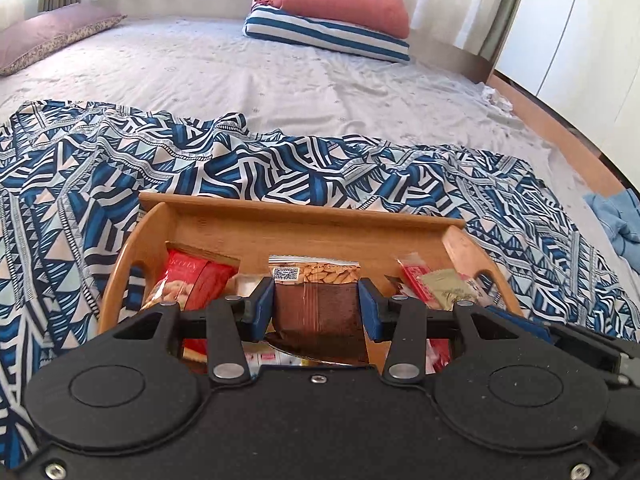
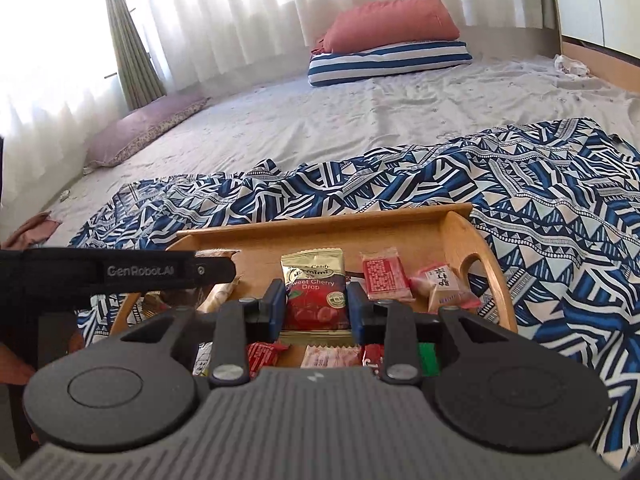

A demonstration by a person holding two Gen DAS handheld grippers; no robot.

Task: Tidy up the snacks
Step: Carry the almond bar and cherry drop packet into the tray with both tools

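Observation:
A wooden tray (image 1: pixel 304 224) with snacks lies on a blue patterned cloth on the bed. My left gripper (image 1: pixel 316 304) is shut on a brown almond packet (image 1: pixel 316 296) held upright over the tray. A red nut bag (image 1: pixel 188 284) lies to its left, and small red and beige packets (image 1: pixel 436 288) lie to its right. My right gripper (image 2: pixel 316 304) is shut on a gold and red cherry drop candy packet (image 2: pixel 314 292) over the same tray (image 2: pixel 320 224). A red packet (image 2: pixel 384 276) and a pink candy (image 2: pixel 444 284) lie at its right.
The blue patterned cloth (image 1: pixel 280 160) covers the near part of the grey bed sheet (image 1: pixel 240 68). Striped and red pillows (image 1: pixel 332 20) lie at the far side, a mauve pillow (image 1: pixel 52 36) at the far left. The other gripper's black body (image 2: pixel 112 272) reaches in from the left.

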